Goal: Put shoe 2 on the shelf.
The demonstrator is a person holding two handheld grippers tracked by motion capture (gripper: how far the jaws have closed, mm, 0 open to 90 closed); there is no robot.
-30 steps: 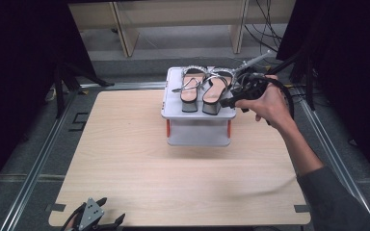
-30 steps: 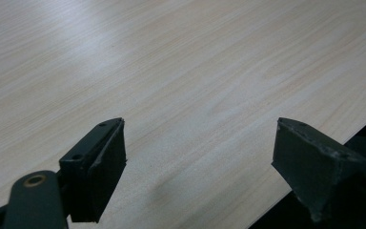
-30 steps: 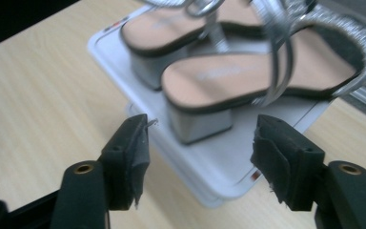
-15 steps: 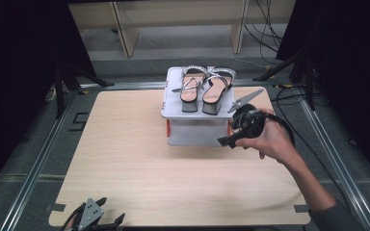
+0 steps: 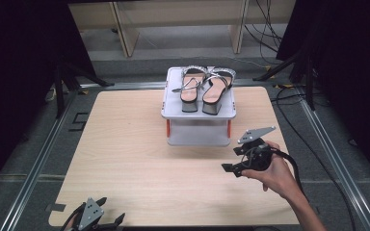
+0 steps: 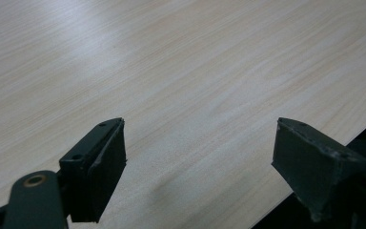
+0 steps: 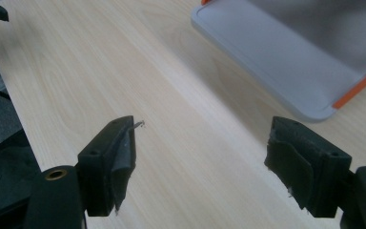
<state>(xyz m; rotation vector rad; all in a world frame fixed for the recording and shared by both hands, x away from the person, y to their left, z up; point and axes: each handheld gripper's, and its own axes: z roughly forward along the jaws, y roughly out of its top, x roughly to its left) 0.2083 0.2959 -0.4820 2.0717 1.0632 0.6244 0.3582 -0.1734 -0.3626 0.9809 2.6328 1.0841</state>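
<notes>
Pale wood grain runs under both of my grippers, and that is the tabletop [image 5: 125, 159] I am working over. Nearest to me, at its front left edge, my left gripper [image 5: 107, 222] rests with its jaws set wide apart; in the left gripper view [image 6: 200, 157] there is bare wood between them and the dark drop past the tabletop's edge at lower right. Farther in and on the right side, my right hand [image 5: 277, 171] holds the right gripper [image 5: 235, 158] low above the wood, its grey three-cornered plate on top and its cable trailing back along the forearm. Its jaws have just been opening and now stand wide with nothing between them; the right gripper view [image 7: 200, 152] shows plain wood in the gap, and beyond it the rounded corner of the grey rack's [image 7: 276, 62] lower shelf with an orange post at the right edge. That rack [image 5: 198, 114] stands just beyond the gripper, near the far middle of the tabletop, two grey shelves joined by orange posts. On its top shelf sits the pair of sandals [image 5: 201, 89], side by side, block heels toward me, silver straps toward the far edge.
</notes>
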